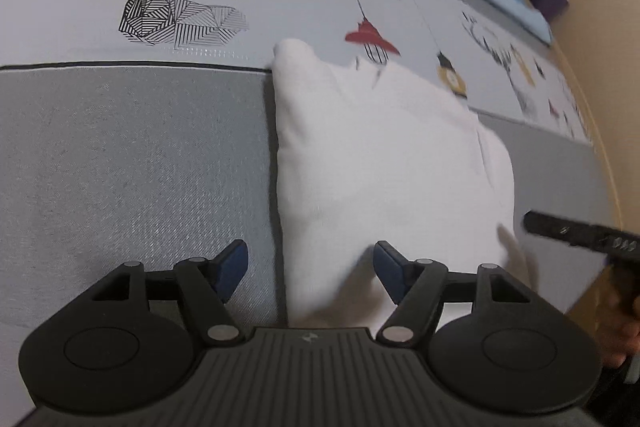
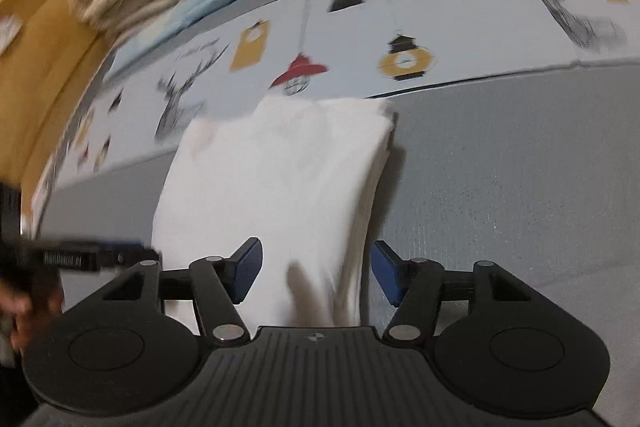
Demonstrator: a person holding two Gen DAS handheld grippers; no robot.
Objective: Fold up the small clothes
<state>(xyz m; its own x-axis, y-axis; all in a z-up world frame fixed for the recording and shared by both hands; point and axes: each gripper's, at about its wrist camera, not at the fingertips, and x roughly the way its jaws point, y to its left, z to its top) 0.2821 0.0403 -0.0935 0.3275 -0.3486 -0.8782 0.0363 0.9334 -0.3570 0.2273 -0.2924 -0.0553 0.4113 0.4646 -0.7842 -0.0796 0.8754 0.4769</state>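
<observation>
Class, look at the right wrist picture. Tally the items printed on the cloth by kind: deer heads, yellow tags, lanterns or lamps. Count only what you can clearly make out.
Deer heads: 2
Yellow tags: 2
Lamps: 3
Total: 7
Blurred marks at the left edge are left out.

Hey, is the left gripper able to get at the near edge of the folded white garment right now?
Probably yes. The left gripper has its jaws apart, empty, pointing at the white garment, whose near left edge lies between its fingers. Nothing blocks it; the right gripper sits off to the side.

A white garment [image 1: 380, 163] lies folded flat on the grey cloth.
</observation>
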